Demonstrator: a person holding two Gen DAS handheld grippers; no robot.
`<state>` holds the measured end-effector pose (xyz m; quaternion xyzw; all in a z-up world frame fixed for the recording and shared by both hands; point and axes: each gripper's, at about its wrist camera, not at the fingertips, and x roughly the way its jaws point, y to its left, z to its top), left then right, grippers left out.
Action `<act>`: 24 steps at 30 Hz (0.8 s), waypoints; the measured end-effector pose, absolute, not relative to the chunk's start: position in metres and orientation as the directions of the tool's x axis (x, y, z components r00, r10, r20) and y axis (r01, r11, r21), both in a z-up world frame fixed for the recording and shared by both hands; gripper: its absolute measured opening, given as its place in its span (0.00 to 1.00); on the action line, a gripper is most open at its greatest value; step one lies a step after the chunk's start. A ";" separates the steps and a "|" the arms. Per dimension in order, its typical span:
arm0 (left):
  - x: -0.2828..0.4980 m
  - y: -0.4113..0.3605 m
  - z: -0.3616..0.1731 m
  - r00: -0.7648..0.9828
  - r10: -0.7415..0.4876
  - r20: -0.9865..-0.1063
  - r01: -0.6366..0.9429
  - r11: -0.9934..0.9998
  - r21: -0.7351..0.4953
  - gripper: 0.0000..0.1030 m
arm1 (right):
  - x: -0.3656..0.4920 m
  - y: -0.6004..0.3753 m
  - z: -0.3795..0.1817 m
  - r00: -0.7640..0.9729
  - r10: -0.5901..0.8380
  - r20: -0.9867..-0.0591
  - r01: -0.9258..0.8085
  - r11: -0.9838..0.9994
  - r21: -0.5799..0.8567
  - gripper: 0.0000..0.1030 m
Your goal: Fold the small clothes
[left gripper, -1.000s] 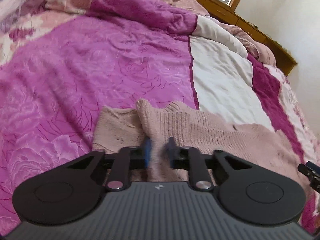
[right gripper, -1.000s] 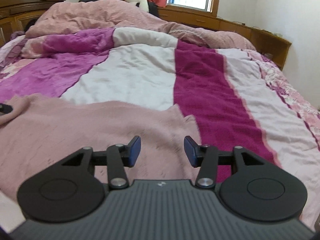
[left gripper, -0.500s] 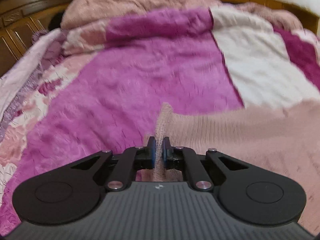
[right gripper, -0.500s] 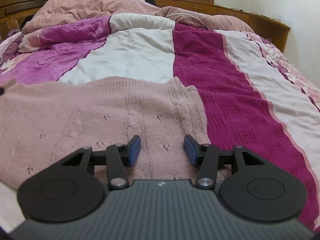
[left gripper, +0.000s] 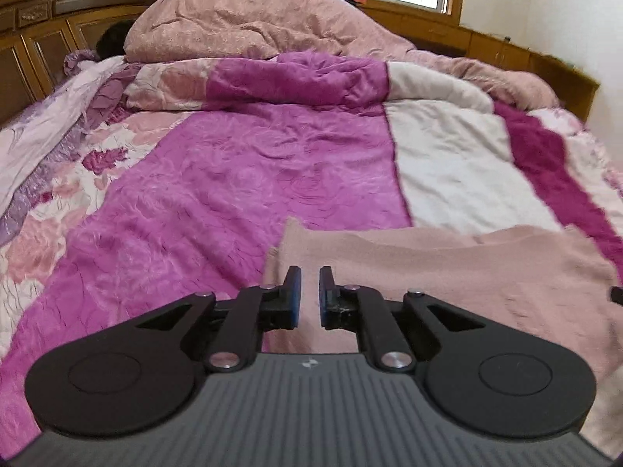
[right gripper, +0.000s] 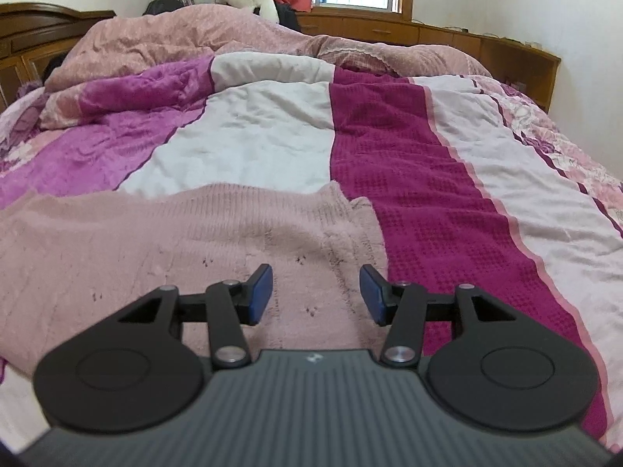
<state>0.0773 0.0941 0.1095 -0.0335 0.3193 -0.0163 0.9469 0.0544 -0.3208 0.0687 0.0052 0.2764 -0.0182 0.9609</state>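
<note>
On the striped bedspread [right gripper: 253, 144] I see the pink knit sweater [right gripper: 163, 241] lying flat, long axis left to right. No readable writing. My left gripper [left gripper: 310, 292] stands slightly apart, empty; my right gripper [right gripper: 315, 292] is wide apart above the knit.

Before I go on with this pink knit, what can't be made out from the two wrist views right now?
- Pink knit sweater: near hem hidden behind the right hand-held gripper body; left part cut by the frame edge in the right wrist view.
- Left wrist view: sweater motion-blurred, so layers and folds unclear; left hand-held gripper body hides its near edge.
- Dark object at the right edge: cut off, unidentifiable.
</note>
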 end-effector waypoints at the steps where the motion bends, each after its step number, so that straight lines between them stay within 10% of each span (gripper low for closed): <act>1: 0.072 0.092 0.109 0.786 -0.079 -0.613 0.022 0.995 -0.101 0.10 | 0.054 -0.323 0.068 0.847 -0.028 -0.531 0.040 0.999 0.012 0.50; 24: 0.048 0.066 0.087 0.676 -0.031 -0.736 -0.074 0.991 -0.110 0.10 | 0.049 -0.356 0.062 0.829 0.024 -0.559 0.114 0.971 0.210 0.52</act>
